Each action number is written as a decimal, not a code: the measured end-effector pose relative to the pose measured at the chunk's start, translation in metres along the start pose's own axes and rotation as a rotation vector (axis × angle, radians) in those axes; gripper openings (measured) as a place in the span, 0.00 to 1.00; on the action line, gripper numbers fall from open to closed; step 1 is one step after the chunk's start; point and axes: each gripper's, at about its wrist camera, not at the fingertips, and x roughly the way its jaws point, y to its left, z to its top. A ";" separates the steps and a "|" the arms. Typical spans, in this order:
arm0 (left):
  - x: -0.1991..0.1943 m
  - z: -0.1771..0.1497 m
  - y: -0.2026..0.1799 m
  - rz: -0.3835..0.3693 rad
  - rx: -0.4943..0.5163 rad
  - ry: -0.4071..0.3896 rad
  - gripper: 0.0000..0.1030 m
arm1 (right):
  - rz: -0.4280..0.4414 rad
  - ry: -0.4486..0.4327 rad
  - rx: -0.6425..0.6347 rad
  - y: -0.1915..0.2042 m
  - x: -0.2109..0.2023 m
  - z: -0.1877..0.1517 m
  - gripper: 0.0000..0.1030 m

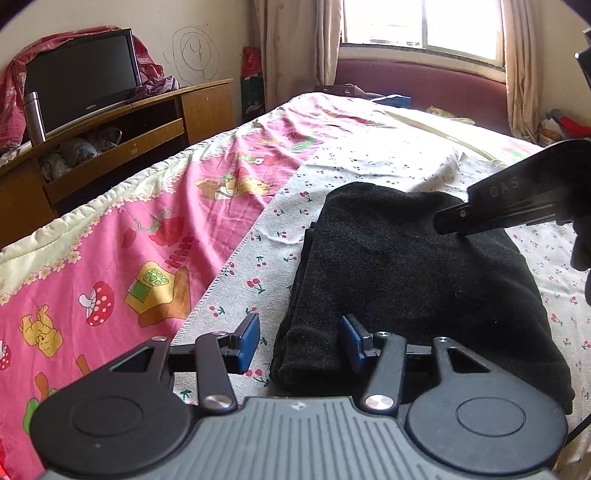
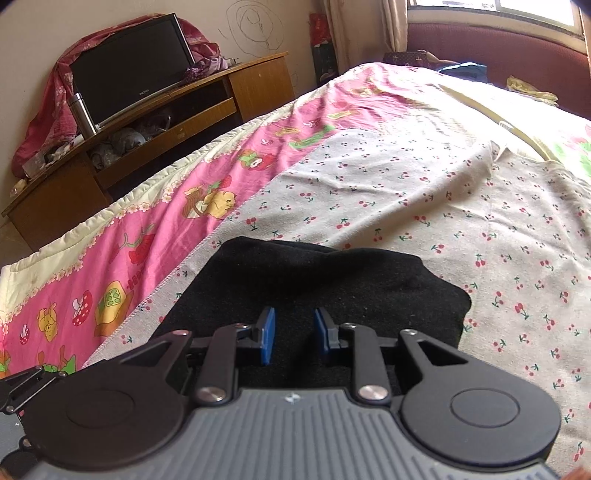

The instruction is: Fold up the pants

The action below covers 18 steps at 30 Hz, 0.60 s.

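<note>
The black pants (image 1: pixel 406 273) lie folded in a compact stack on the cherry-print sheet (image 1: pixel 369 166) of the bed. My left gripper (image 1: pixel 301 341) is open and empty, its blue pads straddling the near left corner of the stack. My right gripper (image 2: pixel 293 334) is open and empty, hovering over the pants (image 2: pixel 332 280) near their middle. The right gripper also shows in the left wrist view (image 1: pixel 517 199), over the stack's far right part.
A pink cartoon quilt (image 1: pixel 129 266) covers the left side of the bed. A wooden TV stand (image 1: pixel 110 147) with a dark TV (image 1: pixel 81 77) and a steel flask (image 1: pixel 33 118) stands at the left. A window (image 1: pixel 421 22) and maroon headboard (image 1: pixel 424 85) lie beyond.
</note>
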 end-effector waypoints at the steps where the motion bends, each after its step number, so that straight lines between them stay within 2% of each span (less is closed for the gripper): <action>1: 0.000 0.001 0.003 -0.013 -0.008 0.006 0.62 | -0.002 0.000 0.018 -0.008 -0.005 -0.002 0.25; 4: -0.003 0.007 0.005 -0.039 0.009 -0.004 0.61 | 0.003 0.016 0.057 -0.034 -0.021 -0.013 0.34; 7: -0.002 0.015 0.001 -0.044 0.046 -0.011 0.61 | 0.012 0.031 0.111 -0.053 -0.031 -0.024 0.36; 9: -0.001 0.022 -0.001 -0.066 0.059 -0.013 0.61 | 0.013 0.036 0.128 -0.059 -0.033 -0.028 0.37; 13: -0.001 0.032 -0.002 -0.140 0.095 -0.021 0.61 | 0.070 0.065 0.197 -0.072 -0.037 -0.038 0.46; 18: 0.027 0.034 0.005 -0.193 0.135 0.067 0.64 | 0.128 0.091 0.286 -0.087 -0.030 -0.056 0.50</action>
